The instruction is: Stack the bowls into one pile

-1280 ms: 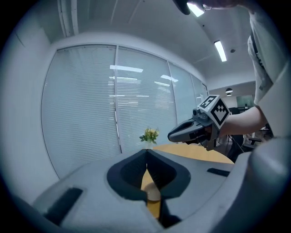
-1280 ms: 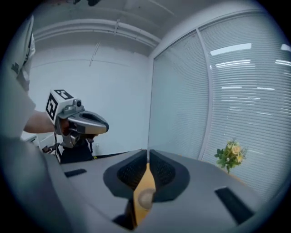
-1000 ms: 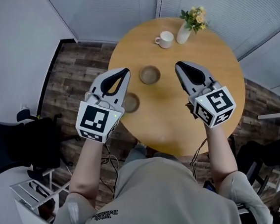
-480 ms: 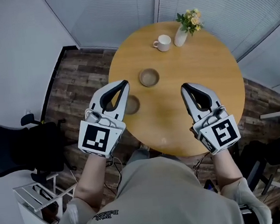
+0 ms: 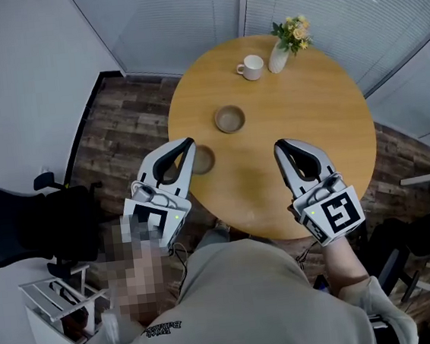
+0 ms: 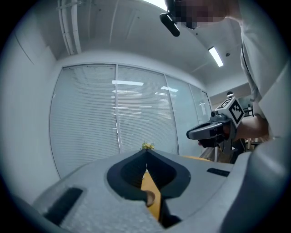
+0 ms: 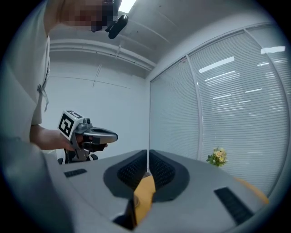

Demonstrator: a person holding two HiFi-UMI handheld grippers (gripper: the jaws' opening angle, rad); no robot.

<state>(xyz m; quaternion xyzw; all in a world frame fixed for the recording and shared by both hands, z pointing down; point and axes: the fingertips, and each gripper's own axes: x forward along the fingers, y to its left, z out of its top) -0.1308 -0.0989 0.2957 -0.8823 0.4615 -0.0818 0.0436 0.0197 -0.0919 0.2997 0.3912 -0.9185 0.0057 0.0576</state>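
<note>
head view: the stacking has not begun. two small brown ceramic bowls sit apart on the round wooden table (image 5: pixel 301 120). the first bowl (image 5: pixel 230 118) stands left of the table's centre. the second bowl (image 5: pixel 203 159) sits at the left edge, partly covered by the left gripper (image 5: pixel 189 142). a white mug (image 5: pixel 251 66) and a white vase of yellow flowers (image 5: pixel 287 44) stand at the far edge, well apart from both bowls. the right gripper (image 5: pixel 279 146) hangs over the near half of the table. both forearms reach forward side by side, grippers pointing away from the body, neither touching a bowl.

left gripper view: the tongs are pressed together at the tips with nothing between them. only a sliver of table shows through the hollow behind the tips. the gripper looks level, aimed at the window blinds, not at a bowl.

right gripper view: its tongs also meet at the tips, empty, held level.

the step in hand looks like the approach. next, i judge, one gripper must spread its tongs, tip downward and take a bowl's rim, likely the left-edge bowl, to set it into the other.
</note>
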